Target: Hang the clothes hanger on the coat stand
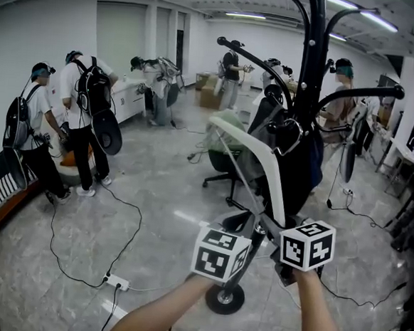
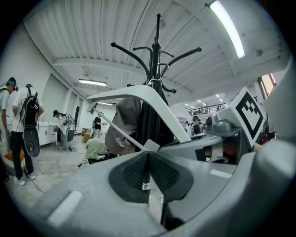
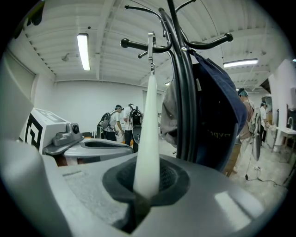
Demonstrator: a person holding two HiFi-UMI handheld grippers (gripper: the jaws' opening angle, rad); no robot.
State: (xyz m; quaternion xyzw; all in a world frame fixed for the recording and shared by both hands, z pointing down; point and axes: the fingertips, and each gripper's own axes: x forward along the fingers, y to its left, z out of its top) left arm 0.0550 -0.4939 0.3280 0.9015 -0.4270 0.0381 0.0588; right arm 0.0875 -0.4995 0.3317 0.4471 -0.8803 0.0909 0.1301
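**Head view, with both gripper views.** The black coat stand [image 1: 312, 77] rises from a round base [image 1: 225, 298] on the grey stone floor [image 1: 155, 193]. Its curved pegs spread from the top of the pole.

The white clothes hanger [image 1: 250, 149] is held up against the pole at mid-height. It slants from upper left down to lower right, between the two marker cubes. Its metal hook [image 3: 151, 48] stands close beside a ball-tipped peg [image 3: 124, 43]. Whether the hook rests on any peg cannot be told.

The left gripper [image 2: 147, 162] is clenched on a thin dark bar at the near end of the hanger's arm, with its pads pressed together around it. The right gripper [image 3: 145, 185] is clamped on the white arm itself, which is seen edge-on rising from between the pads.

A dark blue bag [image 3: 217, 115] and a grey cap [image 2: 121, 127] hang on the stand, just beside the hanger. Several people [image 1: 82, 116] stand well apart along the left wall and at the far end of the room.
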